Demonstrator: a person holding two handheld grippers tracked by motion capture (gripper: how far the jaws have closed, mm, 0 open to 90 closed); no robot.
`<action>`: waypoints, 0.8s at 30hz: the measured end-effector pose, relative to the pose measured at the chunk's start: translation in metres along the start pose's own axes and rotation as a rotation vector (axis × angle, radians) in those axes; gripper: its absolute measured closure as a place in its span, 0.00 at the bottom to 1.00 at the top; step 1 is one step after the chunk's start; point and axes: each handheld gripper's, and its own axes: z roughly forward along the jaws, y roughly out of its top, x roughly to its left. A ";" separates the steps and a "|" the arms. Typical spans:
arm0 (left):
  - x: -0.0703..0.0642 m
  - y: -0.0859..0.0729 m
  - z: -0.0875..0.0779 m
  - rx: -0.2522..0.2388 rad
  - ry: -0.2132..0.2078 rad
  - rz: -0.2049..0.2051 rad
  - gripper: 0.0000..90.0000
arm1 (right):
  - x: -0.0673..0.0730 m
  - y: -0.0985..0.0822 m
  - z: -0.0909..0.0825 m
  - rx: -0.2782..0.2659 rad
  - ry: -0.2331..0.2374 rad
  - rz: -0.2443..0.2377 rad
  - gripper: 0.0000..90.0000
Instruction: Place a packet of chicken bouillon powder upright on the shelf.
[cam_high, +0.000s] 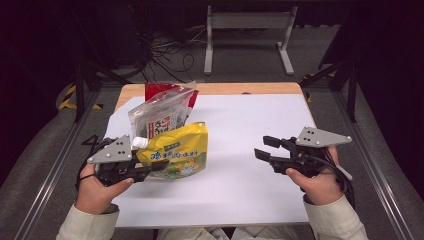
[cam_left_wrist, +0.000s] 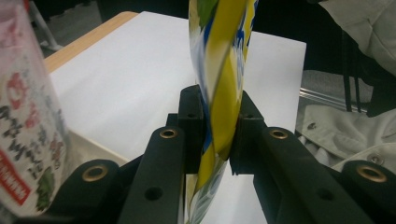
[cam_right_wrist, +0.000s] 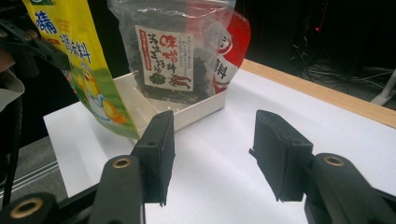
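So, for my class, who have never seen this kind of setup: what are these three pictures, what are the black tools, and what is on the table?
A person sits at a table covered in white, with a hand-held gripper in each hand. One picture looks down from above; the other two come from small cameras riding on each gripper, looking along its black jaws. The left gripper pinches a yellow pouch by its edge. The right gripper is open and holds nothing. A clear bag of dark food and a red packet stand in a white tray.
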 end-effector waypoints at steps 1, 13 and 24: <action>0.002 -0.001 -0.002 0.001 0.009 -0.001 0.87 | -0.001 0.000 -0.001 -0.001 -0.004 0.001 0.54; 0.018 -0.010 -0.017 -0.008 0.097 -0.032 0.87 | -0.011 -0.003 -0.008 -0.009 -0.034 0.022 0.54; 0.028 -0.018 -0.026 0.015 0.174 -0.048 0.87 | -0.016 -0.004 -0.011 -0.011 -0.050 0.038 0.53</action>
